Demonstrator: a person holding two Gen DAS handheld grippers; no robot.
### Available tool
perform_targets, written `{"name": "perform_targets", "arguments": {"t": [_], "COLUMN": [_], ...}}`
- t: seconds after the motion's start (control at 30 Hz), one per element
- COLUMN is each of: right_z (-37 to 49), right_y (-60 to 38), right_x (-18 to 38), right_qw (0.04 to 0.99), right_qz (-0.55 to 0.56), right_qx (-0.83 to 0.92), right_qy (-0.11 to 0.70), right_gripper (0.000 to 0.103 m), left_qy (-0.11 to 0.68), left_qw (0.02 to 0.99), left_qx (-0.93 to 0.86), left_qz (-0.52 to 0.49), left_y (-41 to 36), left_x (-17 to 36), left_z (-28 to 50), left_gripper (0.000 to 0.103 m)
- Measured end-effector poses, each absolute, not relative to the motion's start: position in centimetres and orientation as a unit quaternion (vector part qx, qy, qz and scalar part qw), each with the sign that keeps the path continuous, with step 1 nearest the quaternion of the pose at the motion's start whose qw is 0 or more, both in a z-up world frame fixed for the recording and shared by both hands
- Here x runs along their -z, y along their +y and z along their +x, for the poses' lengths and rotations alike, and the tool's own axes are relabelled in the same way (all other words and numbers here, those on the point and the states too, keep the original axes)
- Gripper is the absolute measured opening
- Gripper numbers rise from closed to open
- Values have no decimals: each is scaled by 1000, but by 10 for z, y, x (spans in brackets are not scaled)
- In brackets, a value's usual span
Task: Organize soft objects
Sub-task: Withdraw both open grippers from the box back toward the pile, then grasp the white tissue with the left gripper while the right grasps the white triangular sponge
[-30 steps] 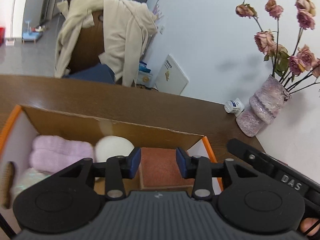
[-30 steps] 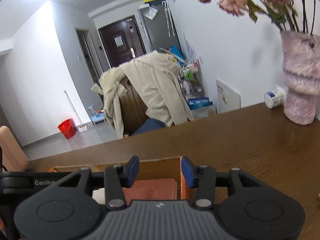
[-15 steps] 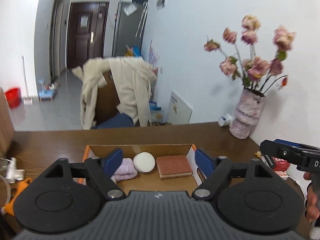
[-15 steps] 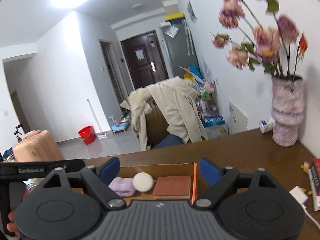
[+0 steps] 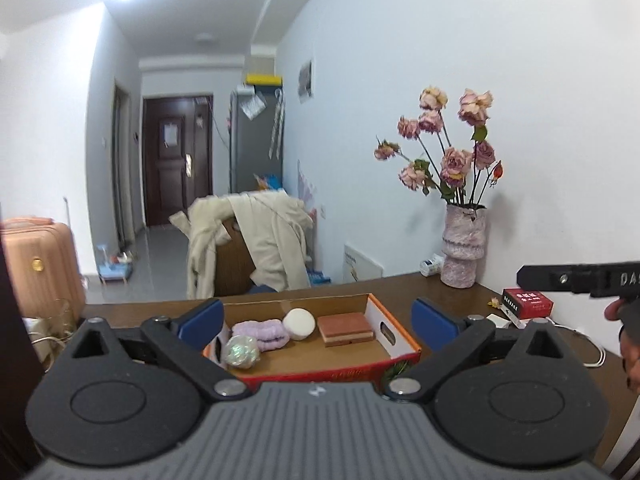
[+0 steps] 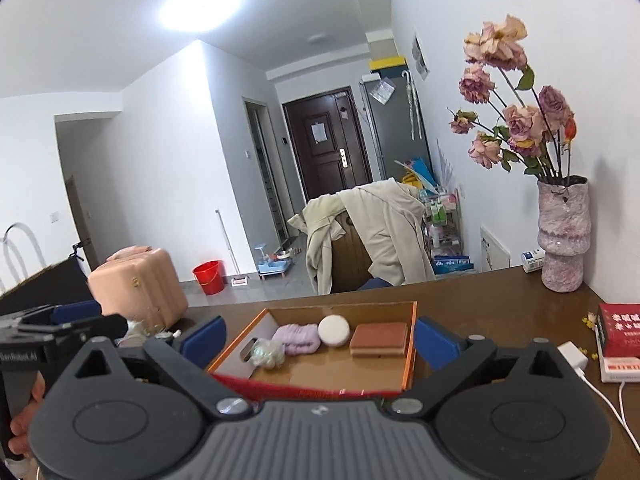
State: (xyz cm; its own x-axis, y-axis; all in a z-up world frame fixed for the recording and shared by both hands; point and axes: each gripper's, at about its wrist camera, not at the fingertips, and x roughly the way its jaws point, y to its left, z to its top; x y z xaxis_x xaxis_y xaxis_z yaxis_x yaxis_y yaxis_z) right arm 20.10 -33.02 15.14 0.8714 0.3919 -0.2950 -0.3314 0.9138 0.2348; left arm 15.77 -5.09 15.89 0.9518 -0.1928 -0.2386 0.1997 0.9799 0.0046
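An open cardboard box (image 5: 394, 336) (image 6: 408, 364) with orange rims sits on the brown table. Inside lie a brown sponge block (image 5: 346, 329) (image 6: 379, 338), a white round puff (image 5: 299, 323) (image 6: 334, 330), a folded lilac cloth (image 5: 258, 332) (image 6: 298, 338) and a shiny crumpled ball (image 5: 241, 352) (image 6: 267, 354). My left gripper (image 5: 318, 320) is wide open and empty, held back above the box's near side. My right gripper (image 6: 320, 336) is wide open and empty, also back from the box.
A pink vase of dried roses (image 5: 462, 252) (image 6: 562, 236) stands at the table's far right by the wall. A red book (image 6: 620, 330) and white charger (image 6: 573, 354) lie at right, a red box (image 5: 527, 302) too. A chair with a beige coat (image 5: 256, 244) stands behind.
Both grippers have opened wide and pulled back and up from the box. The brown sponge block now lies in the box's right part, clear of both jaws.
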Motion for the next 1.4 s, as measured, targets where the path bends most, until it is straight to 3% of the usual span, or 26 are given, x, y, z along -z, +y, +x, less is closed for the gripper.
{"name": "perform_targets", "arguments": {"t": [0.33,0.5,0.6,0.9,1.13,1.23,1.3,1.4], "right_z": [114,91,82,89,120,136,145,159], "right_y": [-305,-294,-285,-275,-257,-244,-238,-229], "right_x": [-75,-28,-7,6,31,41,44,48], "right_qw": [969,957,956,960,944,938,935,928], "right_qz": [42,79,47,22,19,6,0,-19], "right_qx": [-179,-194,-200,-190,-209,-214,-216,-222], "right_qy": [162,203,207,204,253,274,282,299], "right_gripper": [103,103,103,102,92,81,77,62], "left_qy": [75,139,161,178,208,214,219,240], "left_qw": [996,989,985,983,977,976,975,970], "left_qx": [40,52,56,52,32,25,17,9], "left_qz": [19,5,1,-8,-22,-23,-30,-38], "left_y": [-31,-28,-28,-29,-20,-15,-10,-2], "left_x": [-88,-52,-39,-26,-11,-6,-5,-1], "left_z": [58,58,64,81,115,129,141,163], "left_gripper": [103,103,103,103,103,103,99,84]}}
